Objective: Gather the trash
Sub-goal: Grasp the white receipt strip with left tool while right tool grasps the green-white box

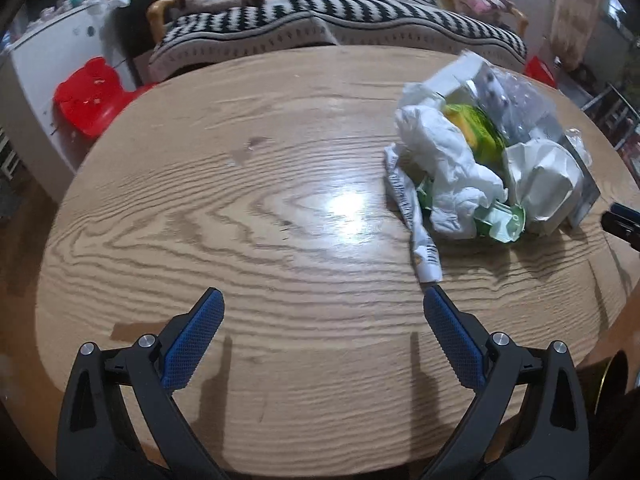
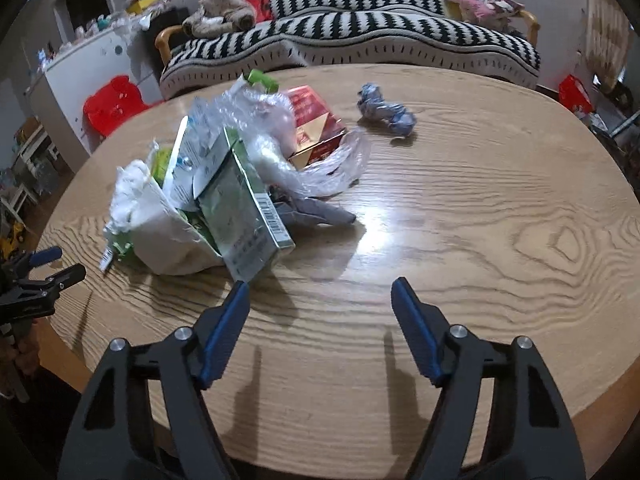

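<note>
- Work surface: oval wood-grain table (image 1: 280, 208), with a bright glare patch near its centre.
- Task item: heap of mixed trash (image 2: 208, 188) on the table, made up of crumpled white paper (image 1: 444, 152), a flat grey-green carton with a barcode (image 2: 244, 208), clear plastic film (image 2: 320, 168) and a red-and-gold box (image 2: 316, 124).
- Separate item: crumpled blue-grey wrapper (image 2: 386, 112), lying apart from the heap, farther from the camera.
- Left gripper (image 1: 324, 300): black arms, blue pads; jaws spread wide, nothing between them. One pad tip sits just beside a rolled white printed wrapper (image 1: 424, 248) at the heap's near edge.
- Right gripper (image 2: 320, 288): jaws apart, empty. One pad tip is just beside the carton's lower corner; contact cannot be confirmed.
- Background: black-and-white patterned sofa (image 2: 360, 36) and red plastic stool (image 1: 90, 96).
</note>
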`<state>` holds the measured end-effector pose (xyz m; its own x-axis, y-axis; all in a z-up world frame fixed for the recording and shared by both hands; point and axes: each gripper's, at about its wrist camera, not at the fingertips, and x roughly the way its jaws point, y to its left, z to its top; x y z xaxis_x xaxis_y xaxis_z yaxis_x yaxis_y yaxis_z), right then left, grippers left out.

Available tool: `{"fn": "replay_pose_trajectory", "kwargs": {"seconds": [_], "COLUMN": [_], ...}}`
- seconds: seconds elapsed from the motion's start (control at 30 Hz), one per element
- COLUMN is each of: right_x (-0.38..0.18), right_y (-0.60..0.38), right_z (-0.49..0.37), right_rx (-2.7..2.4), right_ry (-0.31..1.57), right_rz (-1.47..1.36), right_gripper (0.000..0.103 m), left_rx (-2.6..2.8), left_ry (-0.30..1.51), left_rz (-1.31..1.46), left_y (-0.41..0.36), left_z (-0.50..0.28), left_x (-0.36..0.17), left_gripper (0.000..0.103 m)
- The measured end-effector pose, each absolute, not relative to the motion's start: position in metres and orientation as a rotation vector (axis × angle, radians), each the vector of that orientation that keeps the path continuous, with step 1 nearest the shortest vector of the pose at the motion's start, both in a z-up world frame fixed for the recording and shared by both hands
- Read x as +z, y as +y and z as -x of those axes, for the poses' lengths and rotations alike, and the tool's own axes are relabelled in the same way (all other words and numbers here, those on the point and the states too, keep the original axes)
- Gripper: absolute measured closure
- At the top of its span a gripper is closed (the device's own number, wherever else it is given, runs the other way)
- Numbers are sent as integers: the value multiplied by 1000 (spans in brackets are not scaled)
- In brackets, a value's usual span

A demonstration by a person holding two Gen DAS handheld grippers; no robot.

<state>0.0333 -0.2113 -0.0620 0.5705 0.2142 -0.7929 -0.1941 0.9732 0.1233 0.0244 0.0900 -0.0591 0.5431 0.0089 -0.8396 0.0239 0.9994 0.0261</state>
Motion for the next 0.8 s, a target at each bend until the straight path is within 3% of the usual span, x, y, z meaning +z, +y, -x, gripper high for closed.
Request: {"fn": "replay_pose_trajectory", "kwargs": {"seconds": [0.23,0.43,0.5,0.63,0.77,0.8], "right_x": [-69,-79,-80,-83,-73,-69], "right_y": [-194,-193,-192,-187,-182,-182], "right_z": [-47,-71,-77,-78,-71,-67], "right_rx": [305,347,381,423,421,416], "right_ry": [948,979,981,1000,964,947], "right_rz": [-20,-110,-152,-192,-157,-155], "right_gripper": [39,51,56,80,85,87], "left_rx": [-105,-136,-124,-126,-98,-91], "left_ry": [1037,989,962,929,934,943], "left_rz": [-27,-44,-70,-95,-110,-108], "left_y": [66,59,57,57,59,61], "left_z": [-53,-59,-59,-59,-60,-60], "left_x": [-73,-76,-78,-75,-70,-68], "left_gripper": [6,7,17,38,90,90]}}
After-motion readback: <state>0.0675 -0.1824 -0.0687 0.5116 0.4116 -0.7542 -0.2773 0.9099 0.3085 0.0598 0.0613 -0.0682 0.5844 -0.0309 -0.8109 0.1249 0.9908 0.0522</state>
